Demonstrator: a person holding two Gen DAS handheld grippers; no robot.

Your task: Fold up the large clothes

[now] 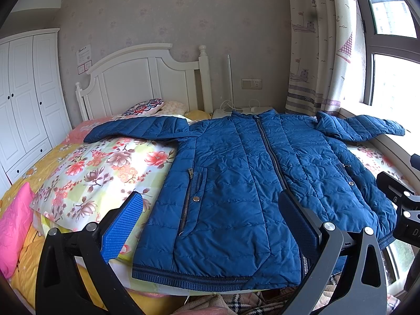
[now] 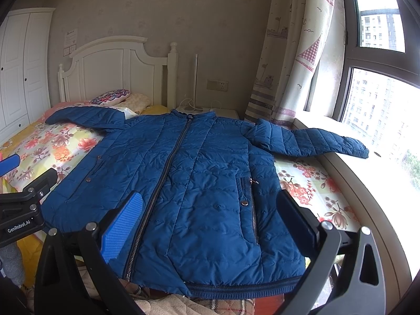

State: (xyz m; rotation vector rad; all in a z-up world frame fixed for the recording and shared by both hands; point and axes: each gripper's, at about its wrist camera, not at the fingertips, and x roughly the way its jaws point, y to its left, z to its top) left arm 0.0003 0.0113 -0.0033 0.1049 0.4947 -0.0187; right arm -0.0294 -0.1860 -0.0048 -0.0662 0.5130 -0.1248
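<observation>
A blue quilted jacket (image 1: pixel 236 178) lies flat on the bed, front up and zipped, hem nearest me, both sleeves spread out. Its left sleeve (image 1: pixel 136 128) rests on a floral pillow; the right sleeve (image 2: pixel 315 141) reaches onto the window sill. My left gripper (image 1: pixel 210 210) hovers open above the hem's left half, nothing between its blue pads. My right gripper (image 2: pixel 210 210) hovers open over the right half (image 2: pixel 223 210) of the same jacket, also empty. The left gripper's body (image 2: pixel 23 210) shows at the left edge of the right wrist view.
The bed has a floral pillow (image 1: pixel 99 176), a pink cushion (image 1: pixel 13 225) and a white headboard (image 1: pixel 141 78). A white wardrobe (image 1: pixel 23 99) stands left. A window sill (image 2: pixel 341 157), curtain (image 2: pixel 283 52) and window run along the right. A plaid blanket (image 2: pixel 223 307) lies below the hem.
</observation>
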